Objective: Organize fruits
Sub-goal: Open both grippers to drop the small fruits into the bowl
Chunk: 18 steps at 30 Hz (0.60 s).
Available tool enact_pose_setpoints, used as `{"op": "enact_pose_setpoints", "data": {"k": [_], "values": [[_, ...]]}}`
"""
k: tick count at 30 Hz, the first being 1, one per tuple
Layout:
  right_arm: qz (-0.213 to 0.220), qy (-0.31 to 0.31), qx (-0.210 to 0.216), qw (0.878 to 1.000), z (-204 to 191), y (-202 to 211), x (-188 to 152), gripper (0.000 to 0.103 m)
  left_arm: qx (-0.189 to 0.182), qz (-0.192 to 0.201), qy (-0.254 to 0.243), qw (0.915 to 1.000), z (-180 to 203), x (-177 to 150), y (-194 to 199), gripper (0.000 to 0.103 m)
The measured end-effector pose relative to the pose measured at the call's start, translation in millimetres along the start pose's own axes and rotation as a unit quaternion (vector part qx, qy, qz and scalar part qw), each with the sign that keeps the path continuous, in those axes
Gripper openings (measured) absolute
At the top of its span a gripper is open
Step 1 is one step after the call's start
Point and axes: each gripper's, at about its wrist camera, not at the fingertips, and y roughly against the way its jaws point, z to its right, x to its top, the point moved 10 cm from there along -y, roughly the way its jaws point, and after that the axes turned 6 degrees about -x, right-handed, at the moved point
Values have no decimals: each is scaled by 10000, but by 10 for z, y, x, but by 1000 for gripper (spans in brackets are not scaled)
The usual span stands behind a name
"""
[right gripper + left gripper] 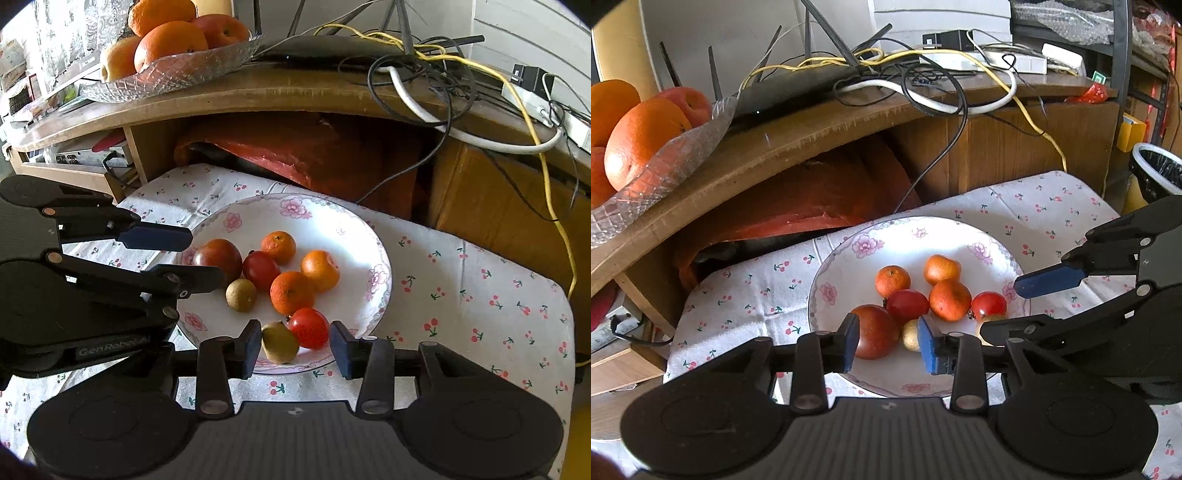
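While both grippers are hovering over the plate, the findings are reading as follows.

Location: eight small fruits are sitting loose in the plate [373,236], which is resting on the cherry-print cloth [461,295] over the worktop; a glass dish [184,74] of large oranges is standing on the shelf behind.
Left gripper [888,341]: jaws are standing moderately open and holding nothing; they are framing the dark red fruit [873,332] at the plate's near side, not touching it as far as can be judged.
Right gripper [293,349]: jaws are standing moderately open and empty, lining up with the green fruit [279,341] and the tomato [309,328] beside it.
Handling, tomatoes: these are judged smooth, slippery and easily bruised; a light grip across the widest part is looking safest.
Handling, mandarins [291,291]: these are judged light, soft-skinned and forgiving; holding across the middle is looking sound.
Handling, brown fruit [241,294]: it is appearing small, firm and apt to roll.
Risk: the fruits are crowding and touching each other, so closing on one is likely to nudge its neighbours; the plate is judged fragile.
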Motion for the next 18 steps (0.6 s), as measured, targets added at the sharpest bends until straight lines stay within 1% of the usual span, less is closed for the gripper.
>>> {"op": "enact_pose_setpoints", "data": {"k": [11,14,18], "values": [[218,-395,-22,9990,129,134,117,40,2,78,149,9999,-29,14,75,47],[212,-417,-64,9989,133,157,91,40,-39,48,185,9998,6,-8,74,48],[82,-433,-215,9988,142,164,-4,40,-59,-57,142,9999,94,-75,66,50]]}}
